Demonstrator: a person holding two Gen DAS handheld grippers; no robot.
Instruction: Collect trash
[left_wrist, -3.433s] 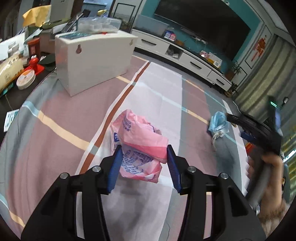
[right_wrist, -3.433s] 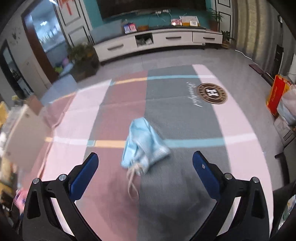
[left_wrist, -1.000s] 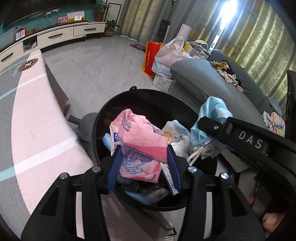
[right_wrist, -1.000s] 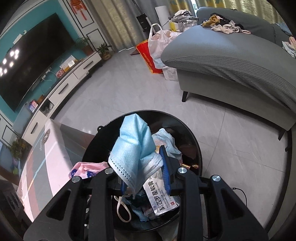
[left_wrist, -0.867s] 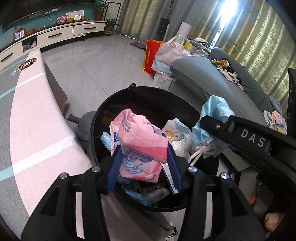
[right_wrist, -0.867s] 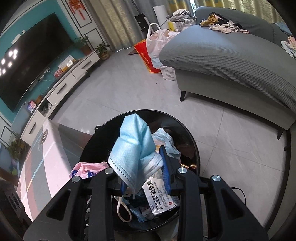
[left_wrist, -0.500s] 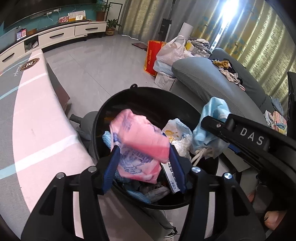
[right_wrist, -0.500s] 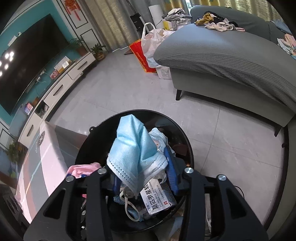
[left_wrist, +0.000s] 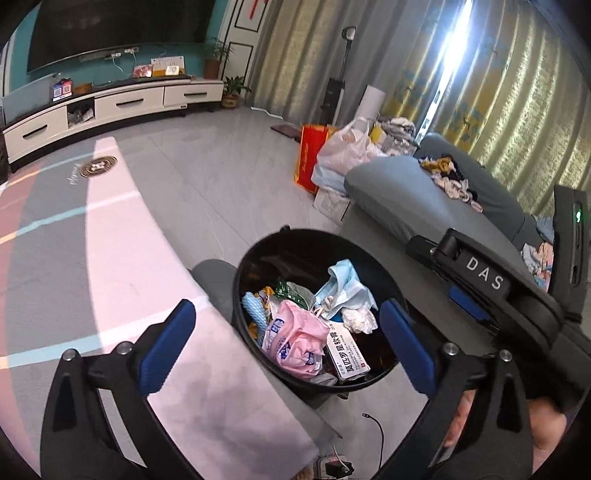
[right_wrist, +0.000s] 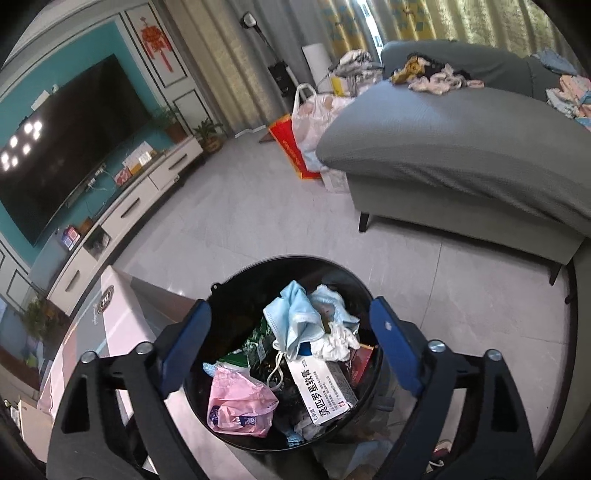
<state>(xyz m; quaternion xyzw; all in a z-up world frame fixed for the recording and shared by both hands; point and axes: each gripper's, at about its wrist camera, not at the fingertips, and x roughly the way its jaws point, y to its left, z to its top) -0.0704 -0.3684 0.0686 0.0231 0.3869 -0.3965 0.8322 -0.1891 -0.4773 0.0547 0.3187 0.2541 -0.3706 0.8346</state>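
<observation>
Left gripper (left_wrist: 286, 343): fingers spread wide, holding nothing; poised above the near rim of the bin.
Right gripper (right_wrist: 291, 354): fingers likewise wide apart and empty, straddling the bin opening from above; in the left wrist view its black body marked "DAS" (left_wrist: 484, 278) reaches in from the right, beside the bin.
Trash bin (left_wrist: 258, 254): round, black, standing on the grey tiled floor (left_wrist: 207, 184) just off the edge of the surface; partly filled.
Pink plastic bag (left_wrist: 293, 341): crumpled, blue print on it, lying inside the bin at the near side, on top of the other rubbish; also seen in the right wrist view (right_wrist: 238, 406).
Blue face mask (right_wrist: 295, 319): crumpled, inside the bin toward the middle, ear loops trailing down over the litter; apart from both sets of fingers.
White medicine box (right_wrist: 321, 387): printed with Chinese characters, lying flat in the bin beside the pink bag.
Other contents: white crumpled tissue (right_wrist: 338, 341), green wrapper (right_wrist: 245, 349).
Surface (left_wrist: 110, 258): covered with a cloth in pink and grey bands with pale blue stripes; its corner ends next to the bin.
Surroundings: grey sofa (right_wrist: 461, 147) with loose clothing on it, red paper bag (left_wrist: 308, 162) near it, white TV cabinet (left_wrist: 110, 107) along the teal wall.
</observation>
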